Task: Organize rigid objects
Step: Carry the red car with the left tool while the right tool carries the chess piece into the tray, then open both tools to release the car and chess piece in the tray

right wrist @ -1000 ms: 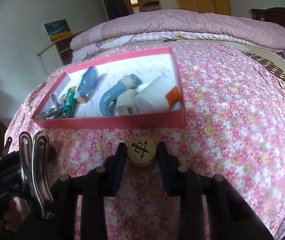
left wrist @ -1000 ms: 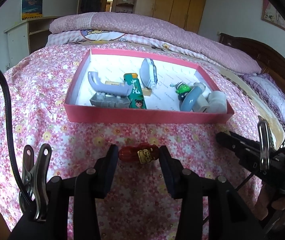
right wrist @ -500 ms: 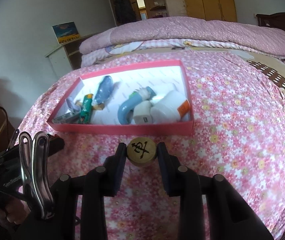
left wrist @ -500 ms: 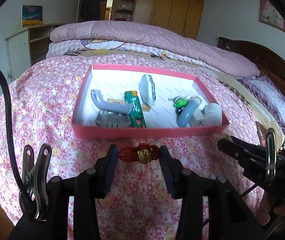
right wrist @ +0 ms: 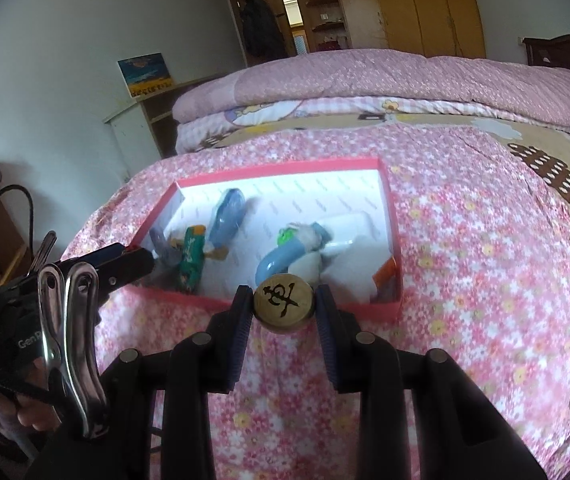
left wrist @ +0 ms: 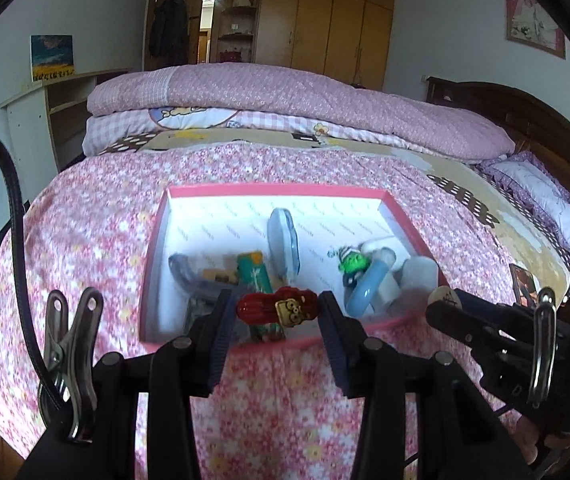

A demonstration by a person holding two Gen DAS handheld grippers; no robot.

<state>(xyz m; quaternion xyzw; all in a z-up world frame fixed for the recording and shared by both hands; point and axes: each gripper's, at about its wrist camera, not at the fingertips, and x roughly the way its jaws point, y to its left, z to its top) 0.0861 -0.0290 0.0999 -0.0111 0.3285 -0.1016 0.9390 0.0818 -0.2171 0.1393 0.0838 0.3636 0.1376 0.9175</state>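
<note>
Both tools loaded, nearing the pink box point(left wrist: 153, 256).
Left tool point(left wrist: 273, 312) clamps a red toy point(left wrist: 269, 308); right tool point(right wrist: 285, 308) clamps a wooden chess piece point(right wrist: 283, 304), both poised above box's near wall for dropping in.

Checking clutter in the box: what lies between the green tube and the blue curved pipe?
In the left wrist view, a grey-blue oval case stands between the green tube and the blue curved pipe, then bare white box floor.
</note>
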